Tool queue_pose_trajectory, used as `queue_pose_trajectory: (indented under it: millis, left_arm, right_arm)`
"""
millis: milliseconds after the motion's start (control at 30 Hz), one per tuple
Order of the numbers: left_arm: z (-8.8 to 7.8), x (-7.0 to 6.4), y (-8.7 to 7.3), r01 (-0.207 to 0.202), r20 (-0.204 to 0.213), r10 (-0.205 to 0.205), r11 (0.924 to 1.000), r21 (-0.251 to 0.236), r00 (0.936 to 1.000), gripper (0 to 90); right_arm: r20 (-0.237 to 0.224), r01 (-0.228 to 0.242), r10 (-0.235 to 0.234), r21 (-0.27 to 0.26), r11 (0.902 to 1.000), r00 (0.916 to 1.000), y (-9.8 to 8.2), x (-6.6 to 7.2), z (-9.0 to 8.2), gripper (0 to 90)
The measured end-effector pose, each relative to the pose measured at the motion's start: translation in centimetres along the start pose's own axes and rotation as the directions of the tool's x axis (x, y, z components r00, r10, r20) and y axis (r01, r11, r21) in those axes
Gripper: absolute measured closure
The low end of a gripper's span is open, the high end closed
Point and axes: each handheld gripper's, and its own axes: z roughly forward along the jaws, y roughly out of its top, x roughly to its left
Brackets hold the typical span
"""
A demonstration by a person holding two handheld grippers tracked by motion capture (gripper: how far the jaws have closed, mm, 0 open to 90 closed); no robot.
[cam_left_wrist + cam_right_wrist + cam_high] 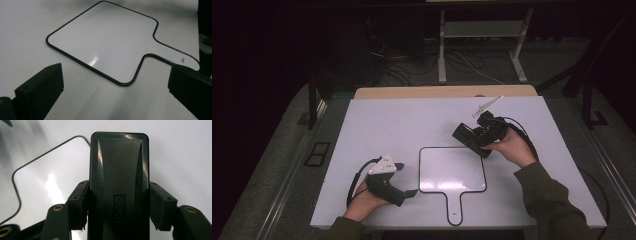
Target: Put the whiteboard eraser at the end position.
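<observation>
A small whiteboard with a black rim and a short handle [452, 170] lies flat on the white table; its handle points to the near edge. In the left gripper view the whiteboard [105, 42] lies just ahead of the jaws. My left gripper [408, 180] rests at the board's left edge, open with nothing in it. My right gripper [474, 140] hovers over the board's far right corner, shut on a black board eraser [468, 137]. The right gripper view has the eraser [119, 180] clamped between both jaws, with the board's corner [40, 182] beneath.
The white table top [387, 125] has bare room on the left and at the back. A wooden strip [442, 92] runs along its far edge. Behind it stand a desk frame [442, 50] and cables on the floor.
</observation>
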Motion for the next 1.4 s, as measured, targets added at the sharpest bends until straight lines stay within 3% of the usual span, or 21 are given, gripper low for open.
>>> queue_pose_trajectory:
  millis: [533, 867, 1167, 1400]
  left_arm:
    - [0.0, 0.5, -0.7, 0.019, -0.030, -0.019, 0.9998, -0.008, 0.9994, 0.0]
    - [-0.2, 0.6, -0.7, 0.012, -0.032, -0.013, 0.9999, -0.009, 0.9994, 0.0]
    - [-0.3, 0.5, -0.7, 0.014, -0.027, -0.015, 0.9997, -0.017, 0.9995, 0.0]
    - [-0.4, 0.5, -0.7, 0.018, -0.026, -0.018, 0.9996, -0.022, 0.9995, 0.0]
  right_arm:
    - [0.030, -0.008, 0.009, -0.009, 0.9999, 0.9995, 4.1, -1.6, 1.5, 38.8]
    - [0.042, -0.044, 0.045, -0.013, 0.9989, 0.9981, 5.9, -3.9, 3.4, 38.7]
    - [0.059, -0.051, 0.050, 0.022, 0.9984, 0.9970, 7.5, -5.3, 6.3, 38.7]
    - [0.093, -0.017, 0.007, 0.102, 0.9946, 0.9956, 8.3, -5.4, 9.2, 38.7]
